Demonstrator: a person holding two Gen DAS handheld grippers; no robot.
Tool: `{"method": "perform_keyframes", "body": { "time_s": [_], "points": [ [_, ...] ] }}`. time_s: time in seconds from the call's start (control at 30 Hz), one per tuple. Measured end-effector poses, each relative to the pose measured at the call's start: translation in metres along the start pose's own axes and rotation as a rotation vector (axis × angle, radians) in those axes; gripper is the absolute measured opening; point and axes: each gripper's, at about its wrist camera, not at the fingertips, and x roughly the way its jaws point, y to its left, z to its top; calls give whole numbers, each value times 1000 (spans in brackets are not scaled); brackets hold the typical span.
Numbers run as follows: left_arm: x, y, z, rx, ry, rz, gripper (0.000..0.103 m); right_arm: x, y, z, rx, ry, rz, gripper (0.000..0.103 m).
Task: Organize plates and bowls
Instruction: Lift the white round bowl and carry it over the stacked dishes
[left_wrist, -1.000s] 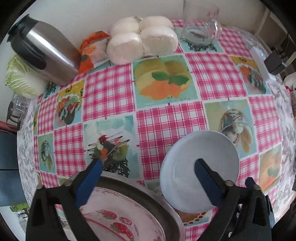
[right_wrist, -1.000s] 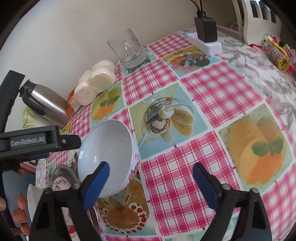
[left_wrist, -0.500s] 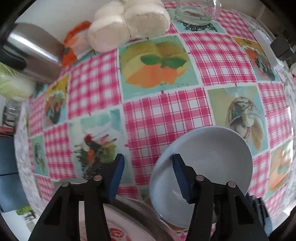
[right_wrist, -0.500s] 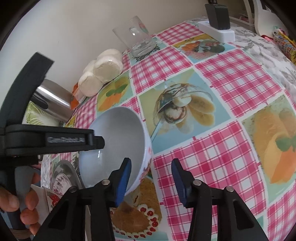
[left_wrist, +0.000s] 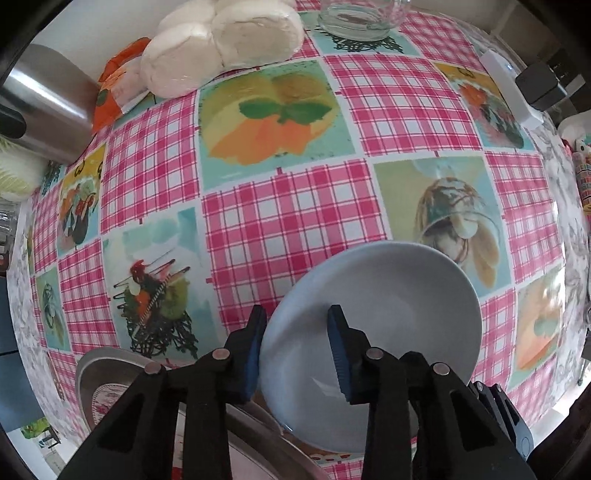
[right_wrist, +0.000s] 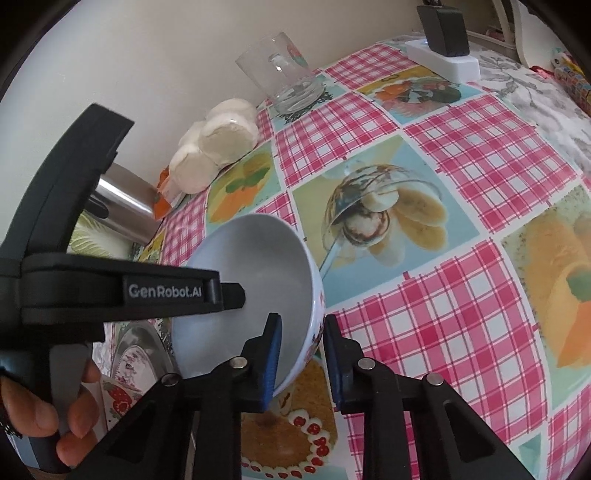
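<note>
On the checked pink tablecloth sits a white bowl, its inside plain and its outer wall printed with small red motifs (seen only from the right wrist view). Both grippers straddle its rim from opposite sides. From above, the left gripper points down at the bowl's near-left edge, one blue pad outside the wall and the other inside the hollow; its jaws are closing, with the rim between them, and the outer pad looks to be at the wall while the inner one stands clear of it. At the other side, the right gripper comes in at a slant, its left pad inside the bowl and its right pad outside; these jaws are closing too, and a narrow gap shows beside the outer pad, so the wall is between them but not pinched. Beside the bowl, lower left, lies a metal tray holding a strawberry-patterned plate. A hand grasps the left gripper's handle. Farther back along the wall stand a steel flask, white buns in wrap, and a clear glass; a power strip lies at the far right.
</note>
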Motion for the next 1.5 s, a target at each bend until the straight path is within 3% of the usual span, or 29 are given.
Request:
{"method": "perform_keyframes", "body": {
  "time_s": [0.57,0.8,0.87,1.03,1.5],
  "points": [
    [2,-47,-19,7,-30,-161,33,-18,-47,11,71,-8,-42,22],
    [1,-47,-29,-35,-65,-180,31,-16,-49,7,78,7,-37,22],
    [-1,-45,-32,-40,-75,-182,29,-18,-48,6,74,11,-24,15],
    [-4,-34,-41,-70,-92,-231,27,-19,-44,5,70,25,-42,15],
    [-84,3,-75,-66,-296,-248,27,-72,-1,10,-6,-60,-31,16]
  ]
}}
